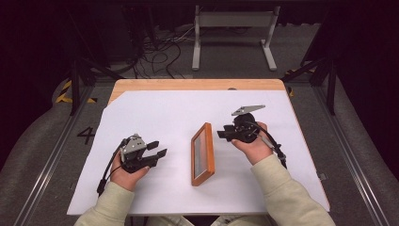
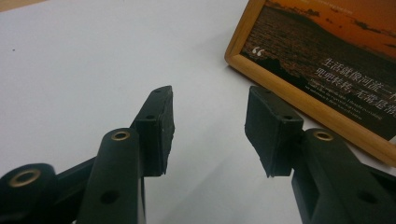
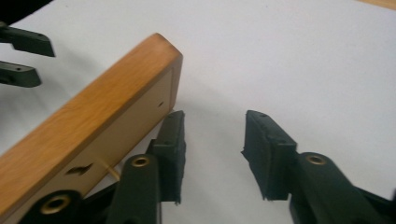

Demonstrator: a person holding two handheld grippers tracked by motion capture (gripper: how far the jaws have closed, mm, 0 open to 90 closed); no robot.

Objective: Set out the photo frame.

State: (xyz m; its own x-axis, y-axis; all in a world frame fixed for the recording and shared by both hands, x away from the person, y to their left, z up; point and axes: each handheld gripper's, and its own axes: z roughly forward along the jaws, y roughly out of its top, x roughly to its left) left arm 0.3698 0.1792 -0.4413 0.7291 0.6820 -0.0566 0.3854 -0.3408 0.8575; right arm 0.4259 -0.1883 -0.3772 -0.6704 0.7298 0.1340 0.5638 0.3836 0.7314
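A wooden picture frame (image 1: 203, 154) stands near the middle of the white sheet, tilted back. Its front, a dark sunset picture with white writing (image 2: 327, 70), faces my left gripper. The plain tan back (image 3: 93, 121) faces my right gripper. Left of the frame, my left gripper (image 1: 157, 149) (image 2: 210, 126) is open with nothing between its jaws. My right gripper (image 1: 221, 134) (image 3: 212, 149) is open too, close behind the frame's far end. One of its fingers (image 3: 172, 149) lies right beside the frame's back; I cannot tell if they touch. The left gripper's fingers (image 3: 23, 56) show beyond the frame.
A white sheet (image 1: 164, 108) covers most of the wooden table (image 1: 188, 84). On the floor past the far edge are a white metal stand (image 1: 233, 28) and loose cables (image 1: 160, 52). Dark tripod legs (image 1: 324, 70) flank both far corners.
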